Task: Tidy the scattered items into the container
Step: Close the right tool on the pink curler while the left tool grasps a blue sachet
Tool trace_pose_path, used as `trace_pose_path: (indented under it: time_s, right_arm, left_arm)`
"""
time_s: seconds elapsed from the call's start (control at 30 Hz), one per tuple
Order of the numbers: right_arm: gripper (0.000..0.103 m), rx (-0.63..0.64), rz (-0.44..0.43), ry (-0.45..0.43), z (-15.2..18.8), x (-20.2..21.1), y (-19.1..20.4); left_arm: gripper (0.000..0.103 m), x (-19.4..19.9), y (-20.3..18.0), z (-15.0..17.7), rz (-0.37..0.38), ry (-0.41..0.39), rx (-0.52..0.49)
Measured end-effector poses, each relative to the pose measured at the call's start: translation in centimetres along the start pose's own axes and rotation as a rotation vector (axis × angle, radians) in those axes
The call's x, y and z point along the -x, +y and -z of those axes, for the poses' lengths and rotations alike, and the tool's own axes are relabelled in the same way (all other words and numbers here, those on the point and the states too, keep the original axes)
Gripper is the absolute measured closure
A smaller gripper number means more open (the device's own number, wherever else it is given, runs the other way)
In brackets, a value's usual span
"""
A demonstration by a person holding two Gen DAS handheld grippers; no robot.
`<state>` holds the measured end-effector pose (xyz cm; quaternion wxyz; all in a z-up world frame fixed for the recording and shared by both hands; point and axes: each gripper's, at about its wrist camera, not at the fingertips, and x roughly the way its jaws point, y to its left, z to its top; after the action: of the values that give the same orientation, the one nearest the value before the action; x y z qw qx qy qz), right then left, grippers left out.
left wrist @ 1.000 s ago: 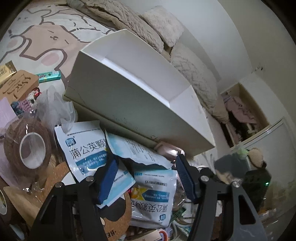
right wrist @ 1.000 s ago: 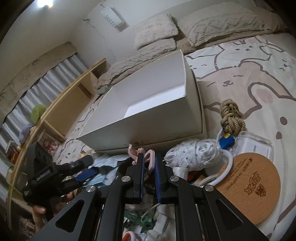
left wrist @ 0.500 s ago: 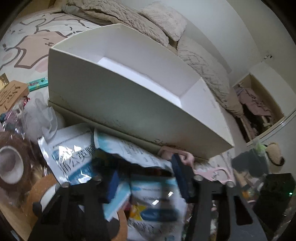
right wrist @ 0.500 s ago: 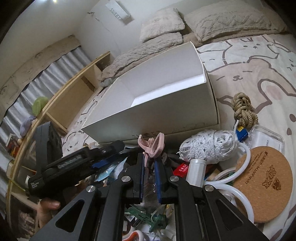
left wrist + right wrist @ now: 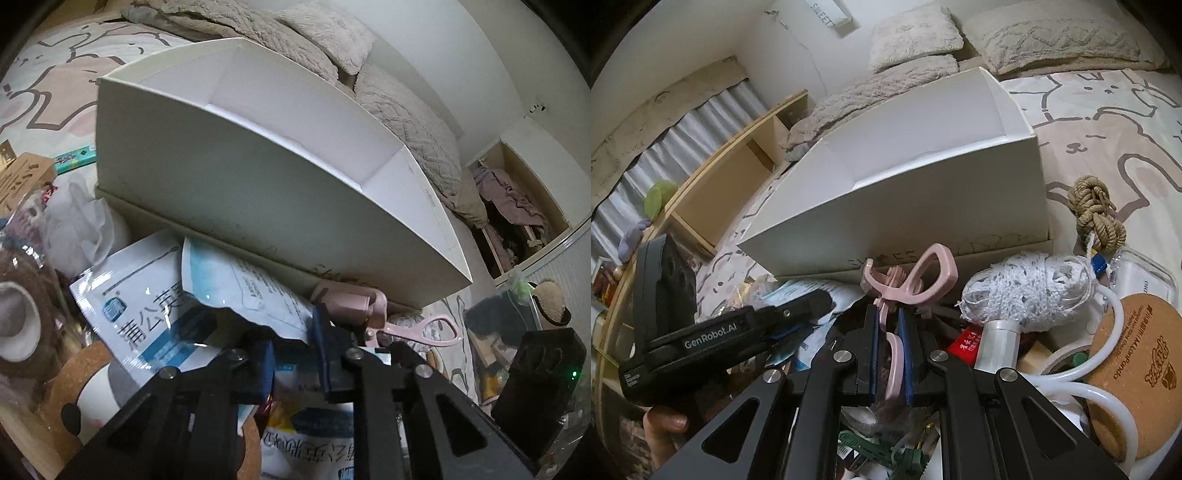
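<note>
While the white box sits mid-frame on the bear-print bed, the right gripper pinches the pink clip; the left gripper, its fingers just closing, nips a blue-white sachet.

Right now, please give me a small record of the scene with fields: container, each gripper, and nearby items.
container: white box, open top, nothing visible inside
right gripper: shut on the pink eyelash curler
left gripper: jaws just closing on a white and blue sachet
nearby items: cork coaster, rope knot, white knitted bundle
</note>
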<state>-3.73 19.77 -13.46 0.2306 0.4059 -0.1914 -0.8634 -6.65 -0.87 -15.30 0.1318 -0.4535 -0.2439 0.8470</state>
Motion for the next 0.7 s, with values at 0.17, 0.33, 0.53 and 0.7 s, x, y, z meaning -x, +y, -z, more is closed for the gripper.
trace_pose_path:
  time_s: [0.17,0.33,0.53,0.7]
  right_arm:
    - [0.095,0.031,-0.012,-0.047,-0.3,1.7,0.7]
    - [0.096,0.038,-0.026,-0.060,-0.4,2.6,1.0]
    - [0.096,0.008,-0.051,-0.070,-0.4,3.5,0.7]
    - [0.096,-0.001,-0.057,-0.086,-0.6,4.4,0.4]
  left_arm:
    - [0.089,1.4,-0.5,0.1,-0.011,-0.032,-0.042]
    - [0.091,2.4,-1.2,0.3,-0.024,-0.062,-0.086]
    - [0.092,3.3,-2.2,0.8,-0.059,-0.103,-0.164]
    - [0.095,4.0,-2.9,0.9,-0.064,-0.129,-0.199]
